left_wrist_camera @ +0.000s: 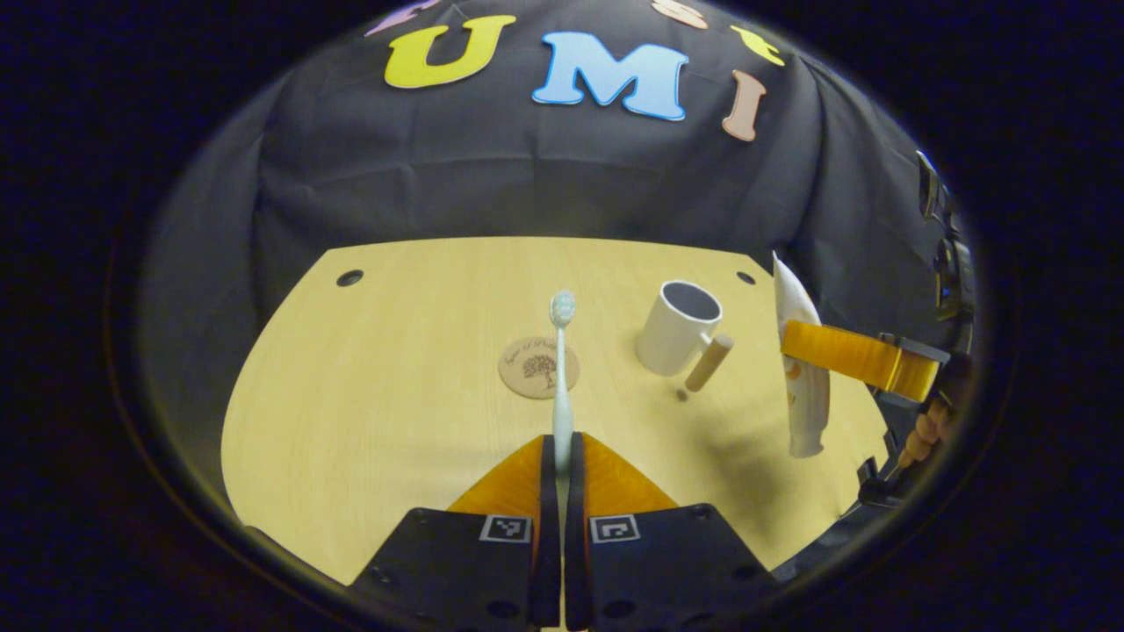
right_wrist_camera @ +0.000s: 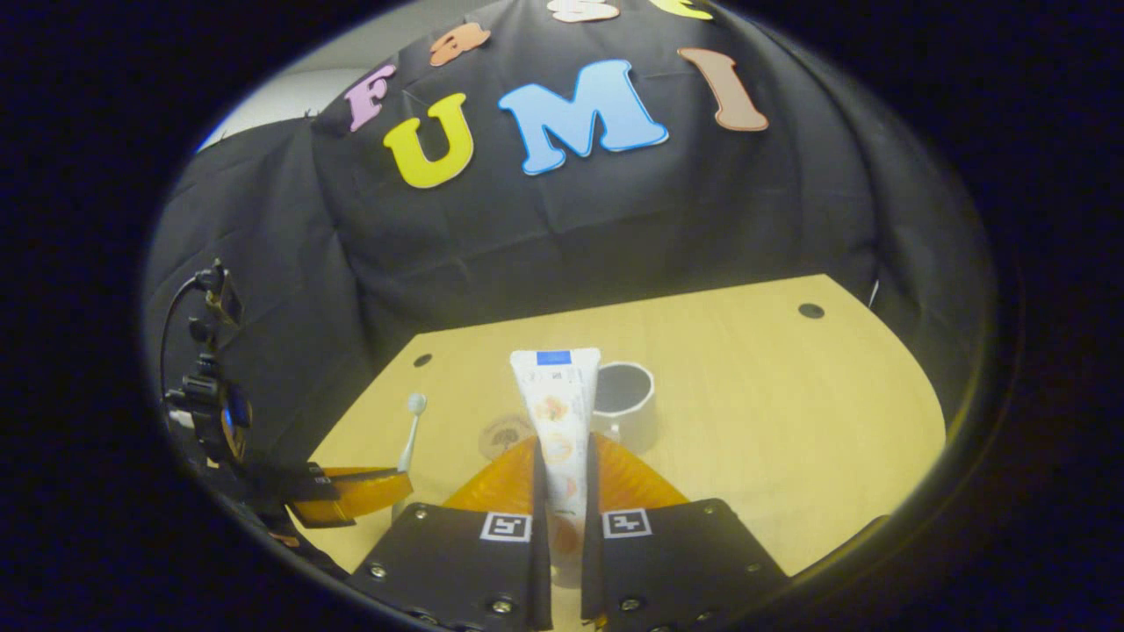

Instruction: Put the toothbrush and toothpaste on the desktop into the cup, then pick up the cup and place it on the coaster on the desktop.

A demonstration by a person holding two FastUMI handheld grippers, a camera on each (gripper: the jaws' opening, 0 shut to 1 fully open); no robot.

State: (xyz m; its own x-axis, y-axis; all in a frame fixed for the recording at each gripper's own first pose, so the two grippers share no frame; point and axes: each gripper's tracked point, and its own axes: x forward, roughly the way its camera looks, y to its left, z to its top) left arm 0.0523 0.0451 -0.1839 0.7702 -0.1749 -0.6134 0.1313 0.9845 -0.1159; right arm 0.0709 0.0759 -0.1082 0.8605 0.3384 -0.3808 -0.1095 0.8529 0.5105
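1. Toothbrush [left_wrist_camera: 562, 369] sits pinched between the jaws of your left gripper [left_wrist_camera: 562, 452], handle clamped and bristle head pointing away from you, held above the tabletop [left_wrist_camera: 369, 439].
2. Toothpaste [right_wrist_camera: 558, 421] is clamped by your right gripper [right_wrist_camera: 562, 474]; its jaws press on both sides of the tube, which stands out ahead of them with its flat crimped end farthest from you. In the left gripper view, the same tube [left_wrist_camera: 797, 351] hangs off the tabletop near the cup.
3. The cup [left_wrist_camera: 678, 326] stands upright on the tabletop with its handle toward you, and it looks empty: the part of its inside that shows is dark and bare.
4. The coaster [left_wrist_camera: 538, 367] lies flat just beside the cup, to its left in the left gripper view, with nothing on it.
5. By my judgement you are early on: both things are picked up, but neither is in the cup yet.
6. Left to do: drop the toothbrush and the toothpaste into the cup, then grip the cup and set it on the coaster.
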